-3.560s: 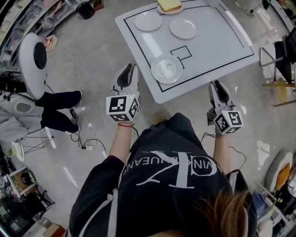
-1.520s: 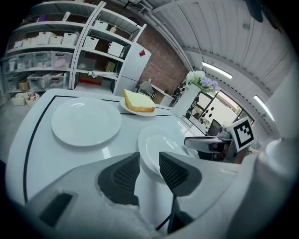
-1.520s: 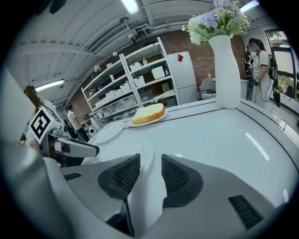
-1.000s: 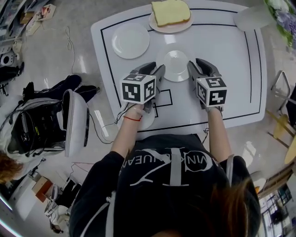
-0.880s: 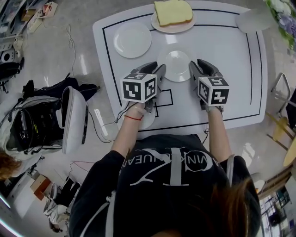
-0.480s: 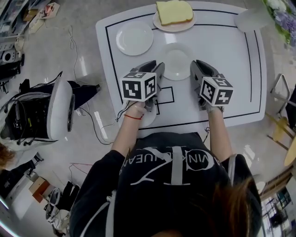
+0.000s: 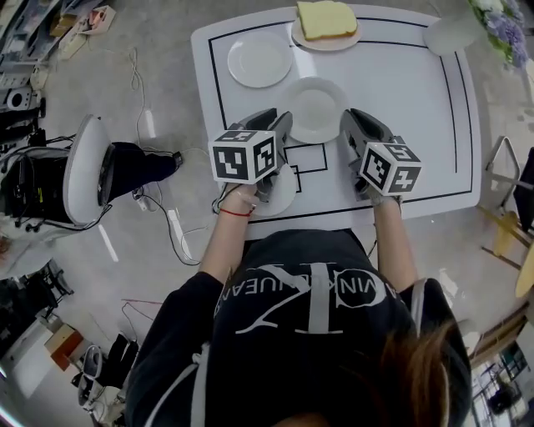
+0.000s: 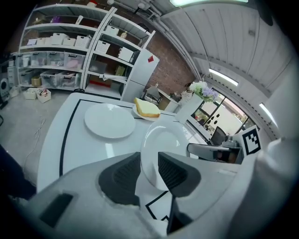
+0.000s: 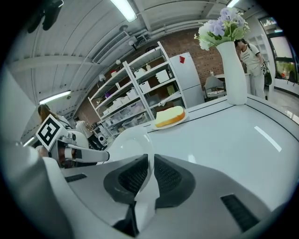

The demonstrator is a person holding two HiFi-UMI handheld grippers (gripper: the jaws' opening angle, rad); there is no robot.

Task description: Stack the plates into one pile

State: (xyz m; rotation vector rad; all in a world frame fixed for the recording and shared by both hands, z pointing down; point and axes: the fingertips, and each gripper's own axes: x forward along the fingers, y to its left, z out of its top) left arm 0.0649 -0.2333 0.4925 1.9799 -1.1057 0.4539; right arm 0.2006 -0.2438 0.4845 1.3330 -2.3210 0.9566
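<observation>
1 bread slice (image 7: 327,18) lies at the far edge of the white table (image 7: 417,125), a flower vase (image 9: 232,70) toward its corner.

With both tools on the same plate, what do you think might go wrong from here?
1. The held plate is gripped only at its thin rim: the right tool has just been closing, the left tool has just eased open a little, so it may slip or tilt.
2. A second plate lies at the near edge of the table, beneath the left tool; a low sweep might knock it off.

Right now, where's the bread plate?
Bread plate: head view, far edge of the table, just right of the far-left plate, beyond the middle plate.
</observation>
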